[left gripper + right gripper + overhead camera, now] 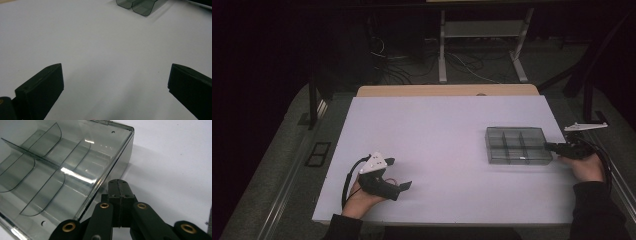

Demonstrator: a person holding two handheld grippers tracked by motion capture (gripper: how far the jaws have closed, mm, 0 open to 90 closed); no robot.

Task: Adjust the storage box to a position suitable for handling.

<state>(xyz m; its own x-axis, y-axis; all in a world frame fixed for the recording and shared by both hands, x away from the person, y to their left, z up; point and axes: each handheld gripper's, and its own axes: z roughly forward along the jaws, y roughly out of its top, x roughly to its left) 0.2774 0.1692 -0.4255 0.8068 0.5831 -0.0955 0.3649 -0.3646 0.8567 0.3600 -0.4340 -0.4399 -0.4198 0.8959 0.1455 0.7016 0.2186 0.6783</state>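
Observation:
A clear grey compartment box [517, 145] lies on the right half of the white table [427, 135]; its divided cells look bare. My right gripper [547, 146] is at the box's right side, held level, with its jaws shut together. In the right gripper view the shut tips [118, 183] sit against the outer wall of the box [50, 177], with nothing between them. My left gripper [399, 173] rests at the table's near left in a hand, far from the box. Its jaws stand wide open [115, 85] over bare table, and a corner of the box [140, 5] shows far off.
A wooden table edge [447, 90] runs along the far side of the white top. Behind it, a metal desk frame [442, 60] and loose cables [387, 55] sit on the dark floor. A black floor grate [317, 154] lies left of the table.

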